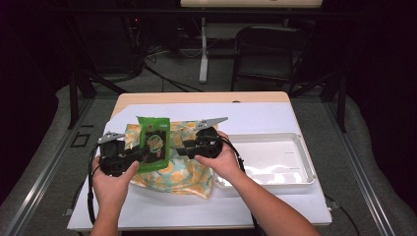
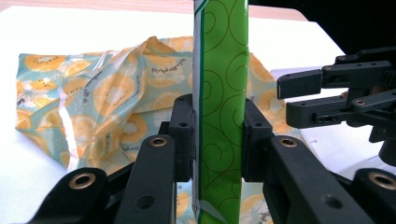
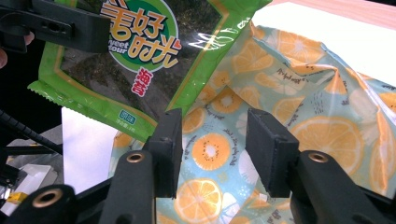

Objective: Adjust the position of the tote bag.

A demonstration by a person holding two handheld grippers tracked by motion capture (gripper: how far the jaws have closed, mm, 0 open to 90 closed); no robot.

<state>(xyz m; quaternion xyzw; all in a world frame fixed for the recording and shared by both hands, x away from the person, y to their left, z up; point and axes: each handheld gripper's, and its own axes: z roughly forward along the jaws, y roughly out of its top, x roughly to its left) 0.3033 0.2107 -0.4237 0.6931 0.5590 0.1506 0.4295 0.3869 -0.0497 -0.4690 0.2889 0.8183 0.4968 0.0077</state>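
Snack packet [image 1: 154, 142], green, stands clamped in my left hand-held gripper [image 1: 140, 156] above the fruit-print bag [image 1: 184, 172]; my right hand-held gripper [image 1: 181, 149], at its 3 o'clock, hangs released, grasping nothing.

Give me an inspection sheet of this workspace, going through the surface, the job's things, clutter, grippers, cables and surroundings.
Surface: white table with a wooden far edge.
Job's things: green snack packet held up on edge above the fruit-print bag, which lies crumpled on the table.
Clutter: white tray to the right of the bag; what lies in it is too faint to tell.
Grippers: left gripper shut on the packet's lower part, pads on both faces; right gripper open above the bag, nothing between its jaws.
Cables: black cable trails from the left gripper toward the near table edge.
Surroundings: dark room, black chair and a white stand leg behind the table.
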